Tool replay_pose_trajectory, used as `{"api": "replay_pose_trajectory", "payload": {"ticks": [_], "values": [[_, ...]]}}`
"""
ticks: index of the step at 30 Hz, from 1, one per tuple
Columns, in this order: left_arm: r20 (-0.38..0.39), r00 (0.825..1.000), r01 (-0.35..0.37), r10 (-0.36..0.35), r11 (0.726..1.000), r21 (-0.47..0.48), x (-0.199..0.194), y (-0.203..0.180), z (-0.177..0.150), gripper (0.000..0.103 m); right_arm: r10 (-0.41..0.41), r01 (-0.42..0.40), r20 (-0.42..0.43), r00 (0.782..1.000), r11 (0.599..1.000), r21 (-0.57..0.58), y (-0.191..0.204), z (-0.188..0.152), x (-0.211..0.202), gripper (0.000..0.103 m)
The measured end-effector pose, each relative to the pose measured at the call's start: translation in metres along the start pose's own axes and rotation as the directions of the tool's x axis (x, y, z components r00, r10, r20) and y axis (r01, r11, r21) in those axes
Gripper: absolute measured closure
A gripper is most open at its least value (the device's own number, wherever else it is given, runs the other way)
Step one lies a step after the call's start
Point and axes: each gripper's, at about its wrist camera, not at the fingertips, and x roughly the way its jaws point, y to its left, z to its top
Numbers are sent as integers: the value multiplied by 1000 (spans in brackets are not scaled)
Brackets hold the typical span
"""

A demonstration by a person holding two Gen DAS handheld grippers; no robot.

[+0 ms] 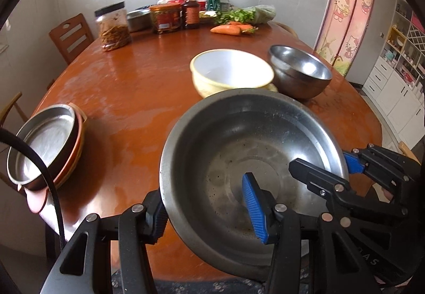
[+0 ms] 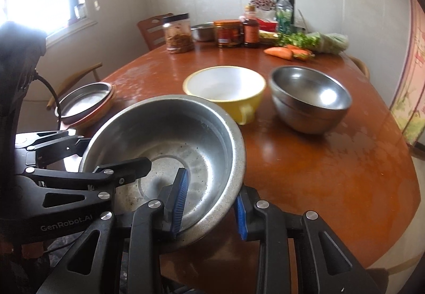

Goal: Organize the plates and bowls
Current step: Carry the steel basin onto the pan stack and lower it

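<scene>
**Two-handed rim grip on a wide steel basin**

I hold the large steel basin (image 1: 249, 161) at the lower centre of both views, above the near edge of the surface (image 1: 127, 97). The left hand-held gripper (image 1: 207, 211) pinches the near-left rim, one blue pad inside the wall, the other outside. The right hand-held gripper (image 2: 209, 203) pinches the near-right rim likewise, jaws pressed nearly together on thin metal.

I judge the basin stiff, light for its width, and slippery: smooth steel against narrow pads may pivot or slide, so opposed rim grips suit it better than one.

Upper centre stands the yellow bowl (image 2: 225, 92), with the steel bowls (image 2: 310, 100), seemingly nested, just beside it at right. The plate stack (image 1: 45, 145) lies at middle left, well apart.
</scene>
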Motion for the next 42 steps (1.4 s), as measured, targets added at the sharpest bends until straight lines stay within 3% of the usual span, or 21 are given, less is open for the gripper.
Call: {"api": "replay_pose_trajectory", "payload": {"ticks": [10,27,34,38,42], "values": [[-2,1000,-5,5,1000,-27,5,15,-8,52,19,-19,-22,1000,999,-33,21,-3,9,69],[23,999,30,-29,999,-19,16,6,0,51,-5,6,-8,1000,999,46,-2,-1,11,69],[41,999,18,-16,999,-42,10,13,1,47,-15,15,5,1000,997,77,-10,-1,8,62],[53,999,13,-9,998,-63,3,19,4,44,-1,-3,31,1000,994,114,-16,0,1,49],[67,998,7,-2,997,-72,-9,20,6,43,-1,-7,62,998,991,135,-23,2,-9,46]]}}
